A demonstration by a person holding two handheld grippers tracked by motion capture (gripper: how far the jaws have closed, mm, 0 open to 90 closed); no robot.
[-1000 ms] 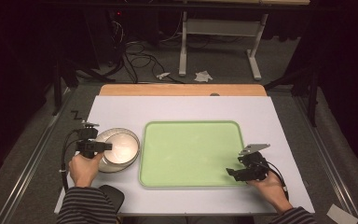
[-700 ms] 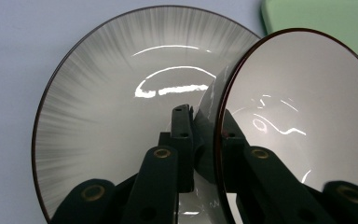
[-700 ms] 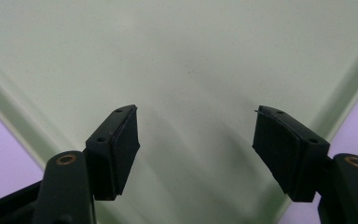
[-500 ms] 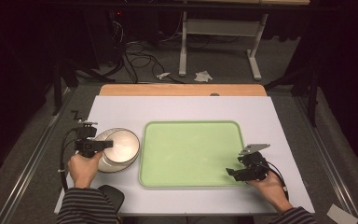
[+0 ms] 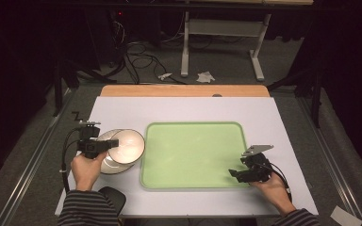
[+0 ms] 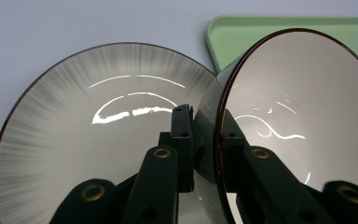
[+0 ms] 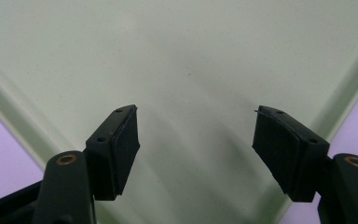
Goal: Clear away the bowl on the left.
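Observation:
Two shiny grey plates with dark rims sit left of a pale green tray (image 5: 193,155). My left gripper (image 5: 115,142) is shut on the near rim of the upper plate (image 5: 129,143), which is tilted up off the lower plate (image 5: 109,165). In the left gripper view the held plate (image 6: 307,102) stands on edge between the jaws of the left gripper (image 6: 205,144). The lower plate (image 6: 88,130) lies flat behind it, and a tray corner (image 6: 242,32) shows beyond. My right gripper (image 5: 232,173) hovers open over the tray's front right corner. Only bare tray (image 7: 177,46) shows between the jaws of the right gripper (image 7: 196,140).
A white mat (image 5: 179,110) covers the table, with a wooden strip (image 5: 184,90) along its far edge. A dark rounded object (image 5: 112,197) lies at the front left by a striped sleeve. Cables and a desk frame stand on the floor beyond.
The upper plate has tilted up off the lower one and shifted a little toward the tray in my left gripper. The right gripper has stayed put.

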